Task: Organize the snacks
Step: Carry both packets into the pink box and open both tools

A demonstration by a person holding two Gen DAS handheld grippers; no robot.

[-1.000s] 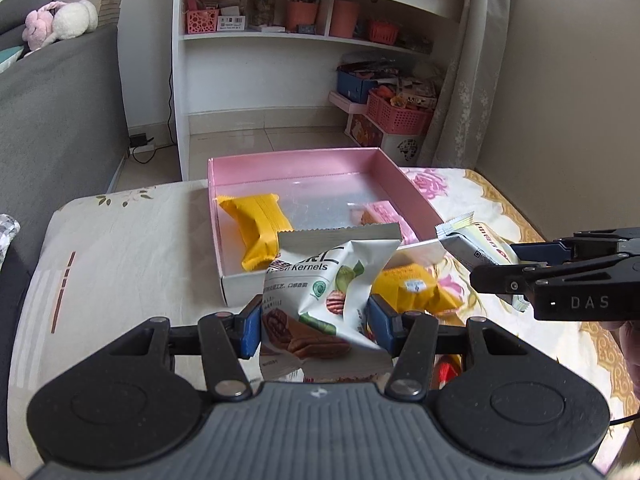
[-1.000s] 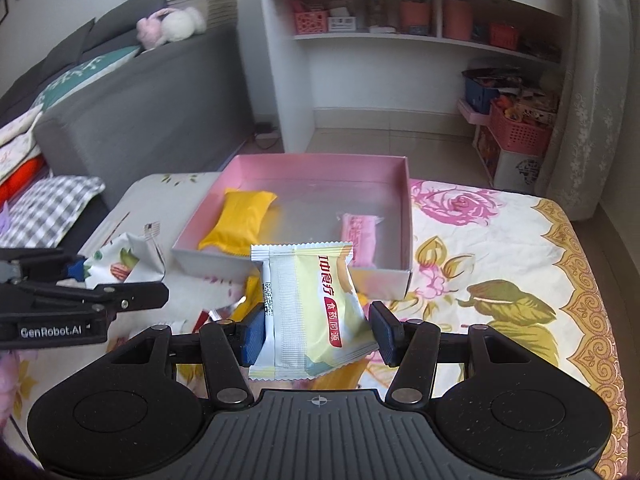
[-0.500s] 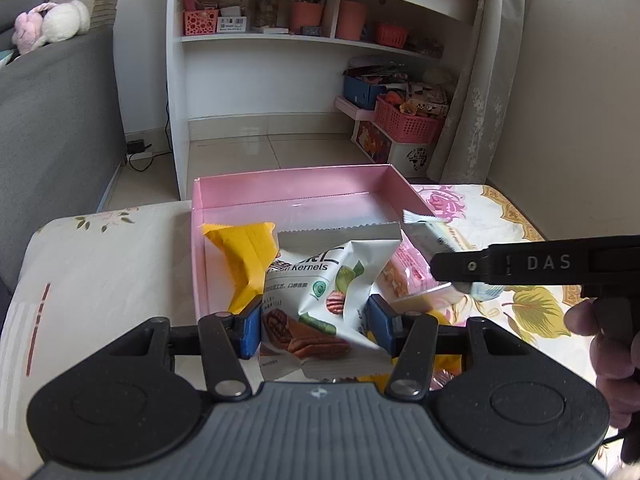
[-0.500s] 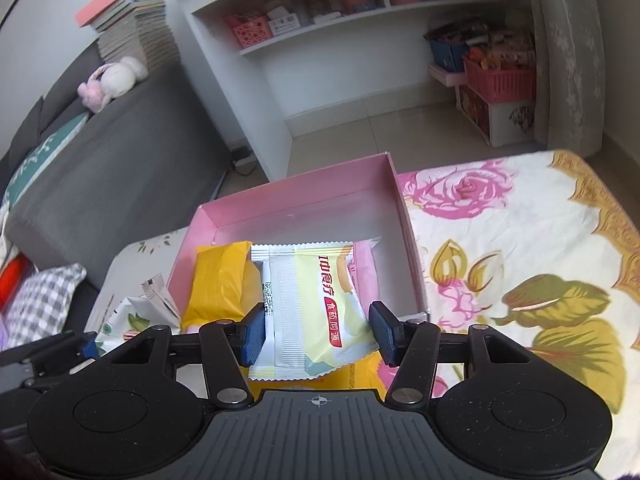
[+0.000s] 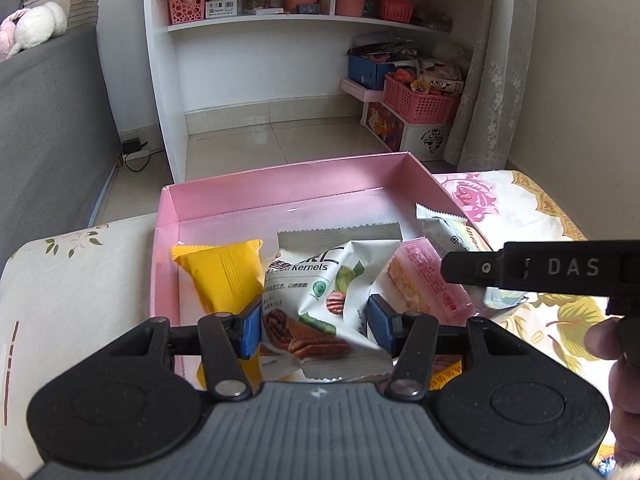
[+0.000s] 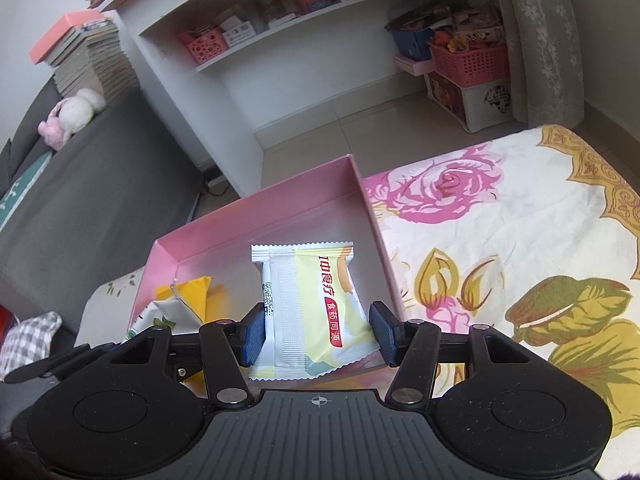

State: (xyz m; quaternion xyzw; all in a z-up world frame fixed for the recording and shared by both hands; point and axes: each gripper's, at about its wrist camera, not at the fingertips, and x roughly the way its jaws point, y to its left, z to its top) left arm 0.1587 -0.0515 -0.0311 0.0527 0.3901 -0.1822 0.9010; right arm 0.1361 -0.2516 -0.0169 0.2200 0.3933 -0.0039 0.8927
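My left gripper is shut on a white pecan-kernels packet, held just over the near part of the pink box. A yellow packet and a pink packet lie in the box. In the right wrist view, my right gripper holds a pale yellow and white packet over the right side of the pink box. Its jaws are opening, and the packet still sits between the pads and touches them. The right gripper's black finger crosses the left wrist view beside the pink packet.
The box stands on a table with a flowered cloth. A grey sofa runs along the left. Behind the table is a white shelf unit with pink baskets on the floor. A hand shows at the right edge.
Both grippers have carried their packets forward and down, from in front of the box to above its inside. The right gripper has rolled, so its view now tilts.
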